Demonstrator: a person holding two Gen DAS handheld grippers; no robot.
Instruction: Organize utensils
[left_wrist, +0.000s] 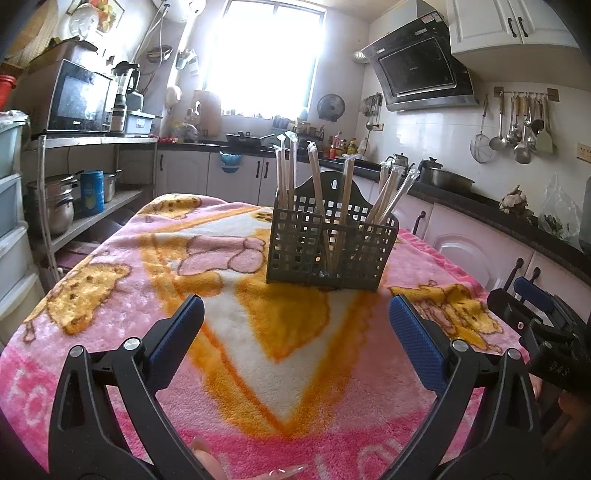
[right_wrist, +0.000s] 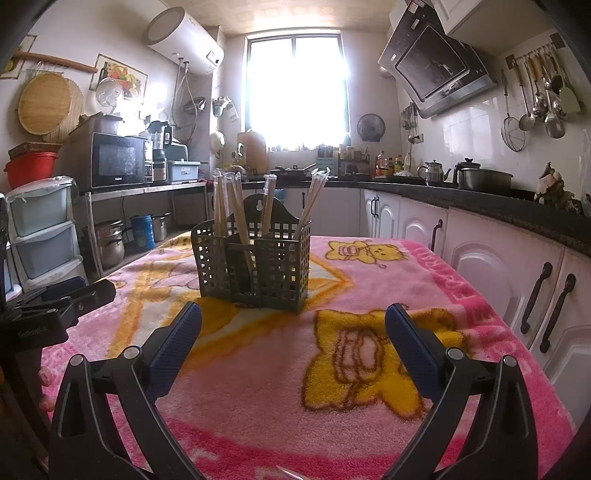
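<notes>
Both grippers hang released over the pink blanket on the counter: the left gripper (left_wrist: 295, 325) and right gripper (right_wrist: 293, 325) hold nothing. The caddy (left_wrist: 328, 247) sits centre frame, wrapped chopsticks (left_wrist: 345, 184) upright in its compartments. They look light and stiff (slick wrappers, probably), so pinch mid-shaft, above the rim.
</notes>
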